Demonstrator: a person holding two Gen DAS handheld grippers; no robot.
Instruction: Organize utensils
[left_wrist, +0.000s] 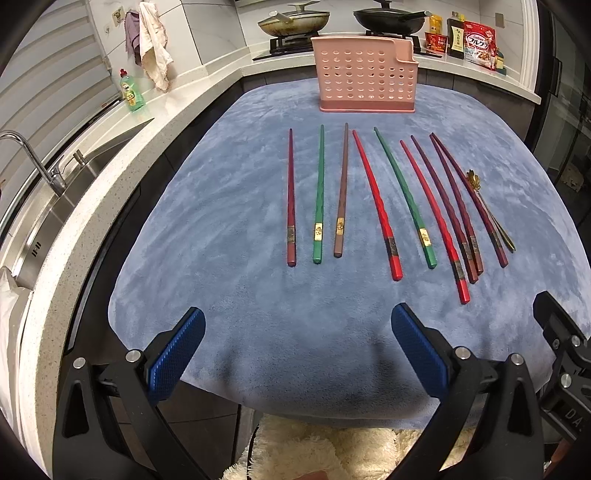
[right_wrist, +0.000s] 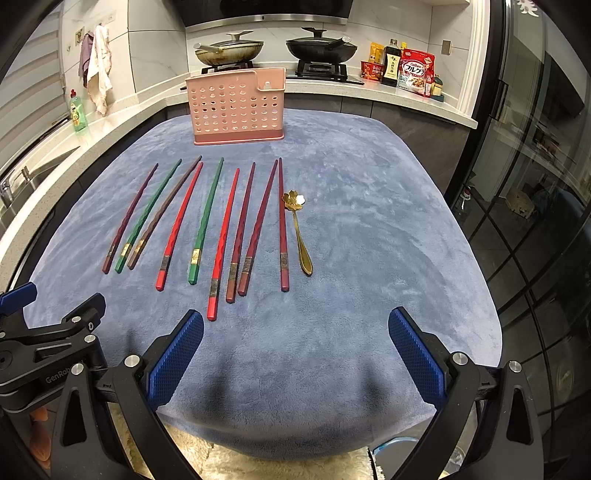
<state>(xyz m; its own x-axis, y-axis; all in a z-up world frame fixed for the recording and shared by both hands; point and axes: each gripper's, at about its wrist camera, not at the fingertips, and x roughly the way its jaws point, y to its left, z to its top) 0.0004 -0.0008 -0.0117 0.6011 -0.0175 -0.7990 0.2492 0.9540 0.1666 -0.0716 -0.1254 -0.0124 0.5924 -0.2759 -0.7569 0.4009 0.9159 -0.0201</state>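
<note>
Left gripper (left_wrist: 297, 345): held wide apart above the near edge of the cloth (left_wrist: 229, 206); nothing is gripped.
Right gripper (right_wrist: 295, 345): likewise spread wide and empty, just beside the left one.
Chopsticks (right_wrist: 201, 229): nine are laid flat in a row on the cloth, ahead of both grippers and apart from them, thick ends nearest. Colours seen: purple, green, brown, red, maroon.
Nearest piece: a red chopstick (right_wrist: 221, 247), whose thick end is just ahead of the right gripper's left finger.
Spoon (right_wrist: 300, 236): gold, flower-shaped bowl, placed at the right end of the row.
Holder (left_wrist: 365, 75): pink, perforated, stood upright at the far edge of the cloth, beyond the row.
</note>
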